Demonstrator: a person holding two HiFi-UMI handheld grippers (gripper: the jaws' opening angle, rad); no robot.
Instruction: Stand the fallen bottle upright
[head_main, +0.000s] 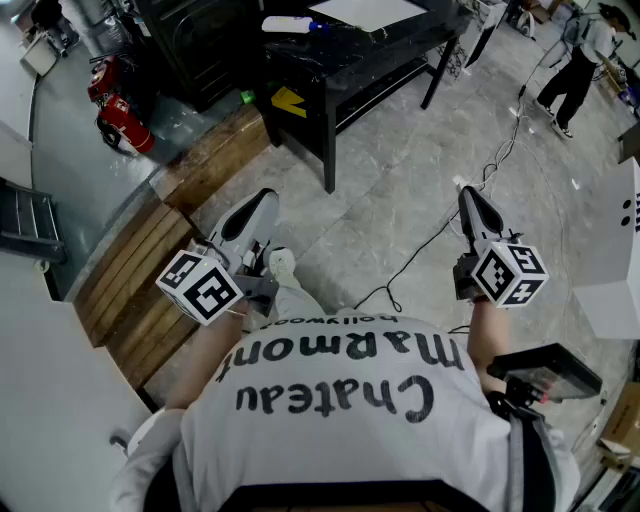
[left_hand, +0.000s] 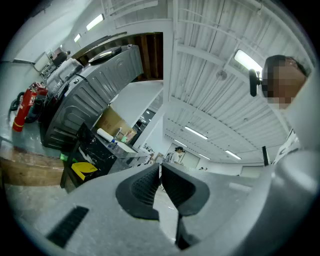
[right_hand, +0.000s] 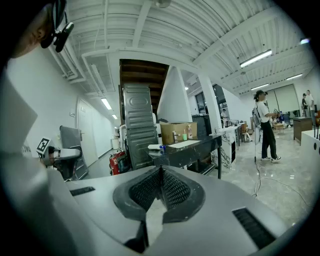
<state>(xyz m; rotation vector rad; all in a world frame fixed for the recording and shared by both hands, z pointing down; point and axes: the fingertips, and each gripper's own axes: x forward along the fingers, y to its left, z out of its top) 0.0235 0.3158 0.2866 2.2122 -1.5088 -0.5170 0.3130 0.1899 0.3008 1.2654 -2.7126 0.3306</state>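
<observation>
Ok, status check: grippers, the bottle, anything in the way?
Left gripper shut, empty. Right gripper shut, empty. Bottle lying on its side on the black table, untouched. Loose cable on the floor ahead.

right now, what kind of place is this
Probably a workshop or lab hall: a black stone-look table, red fire extinguishers standing on the floor, and black cables trailing across pale floor tiles.

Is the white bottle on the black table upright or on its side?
On its side: the white bottle lies lengthwise on the black table, its blue cap pointing sideways.
</observation>
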